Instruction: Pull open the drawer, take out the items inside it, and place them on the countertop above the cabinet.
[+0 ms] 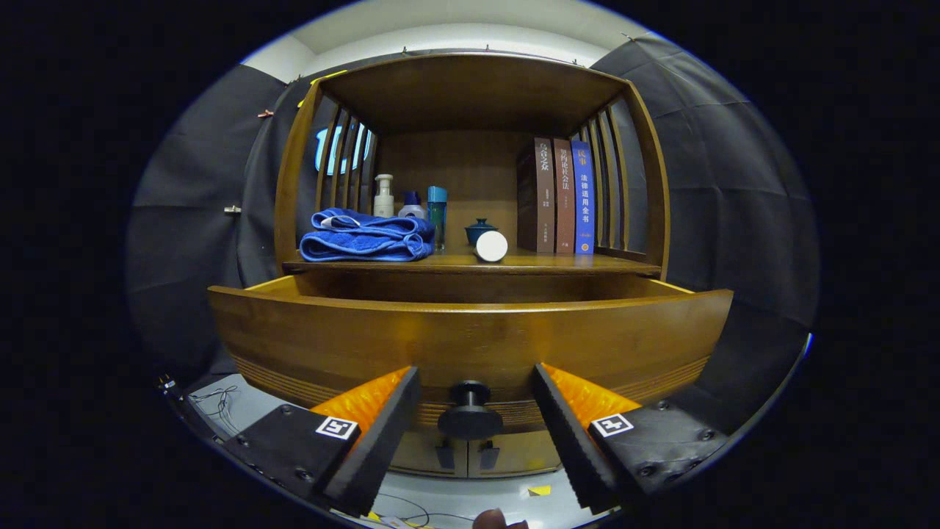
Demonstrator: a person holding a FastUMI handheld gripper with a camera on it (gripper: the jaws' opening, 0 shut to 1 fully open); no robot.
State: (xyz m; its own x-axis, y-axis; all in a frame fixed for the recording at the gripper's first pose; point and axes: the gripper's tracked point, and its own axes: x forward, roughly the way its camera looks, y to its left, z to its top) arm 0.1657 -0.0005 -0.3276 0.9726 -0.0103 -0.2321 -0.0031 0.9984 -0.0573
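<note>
Wooden drawer (pixel 470 334) stands pulled out below the countertop (pixel 573 258); your gripper (pixel 476 411) gapes wide around the knob (pixel 470 411), gripping nothing. Back off the knob, lift above the drawer's front, then look inside, since its contents are hidden.

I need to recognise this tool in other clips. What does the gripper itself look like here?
The gripper has two wedge-shaped fingers with ridged, saw-toothed inner faces. Each sits on a dark block with screws and a small square black-and-white marker. No cable or sleeve shows on it.

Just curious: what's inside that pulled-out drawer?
The drawer stands open, but its tall front hides the contents. The gripper is open, fingers either side of the knob.
</note>
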